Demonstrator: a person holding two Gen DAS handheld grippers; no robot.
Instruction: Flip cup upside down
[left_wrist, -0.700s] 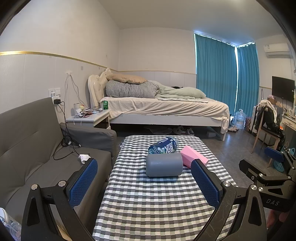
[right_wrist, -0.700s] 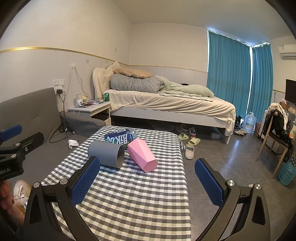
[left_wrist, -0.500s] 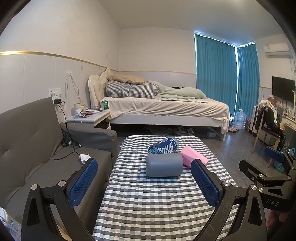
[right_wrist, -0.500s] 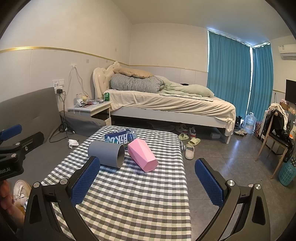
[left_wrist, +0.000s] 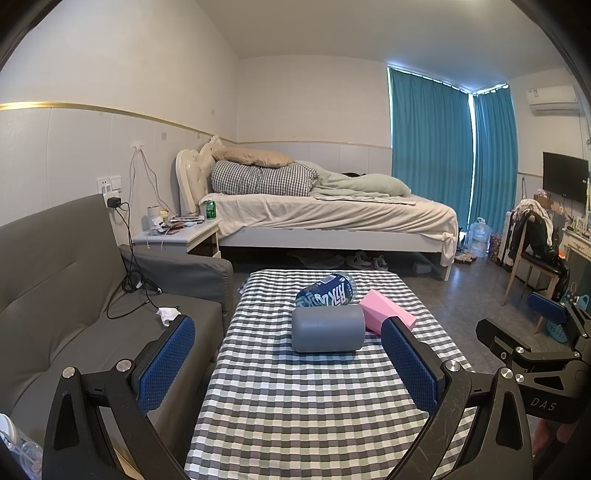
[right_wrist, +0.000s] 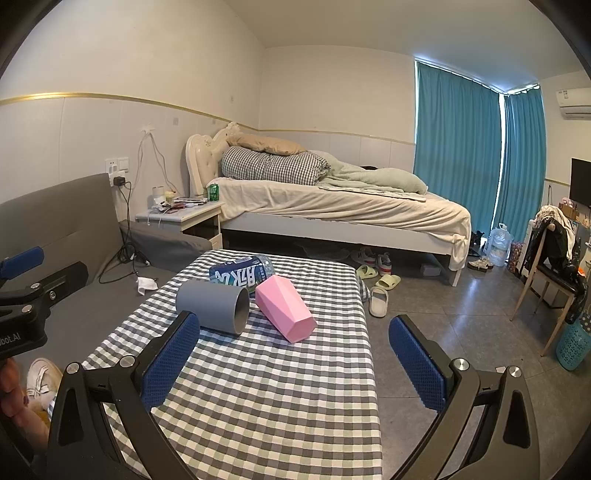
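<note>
A grey cup (left_wrist: 327, 328) lies on its side on the checked table (left_wrist: 314, 402), its open mouth facing right in the right wrist view (right_wrist: 214, 306). A pink faceted cup (right_wrist: 284, 314) lies on its side just right of it, also seen in the left wrist view (left_wrist: 388, 314). A blue-labelled water bottle (right_wrist: 242, 275) lies behind both. My left gripper (left_wrist: 288, 363) is open and empty, short of the grey cup. My right gripper (right_wrist: 295, 363) is open and empty, over the table's right front part, short of both cups.
A grey sofa (left_wrist: 74, 295) runs along the table's left side. A bed (left_wrist: 325, 218) and a nightstand (left_wrist: 177, 236) stand behind the table. Slippers (right_wrist: 380, 295) lie on the tiled floor to the right. A chair with clothes (right_wrist: 554, 254) stands far right.
</note>
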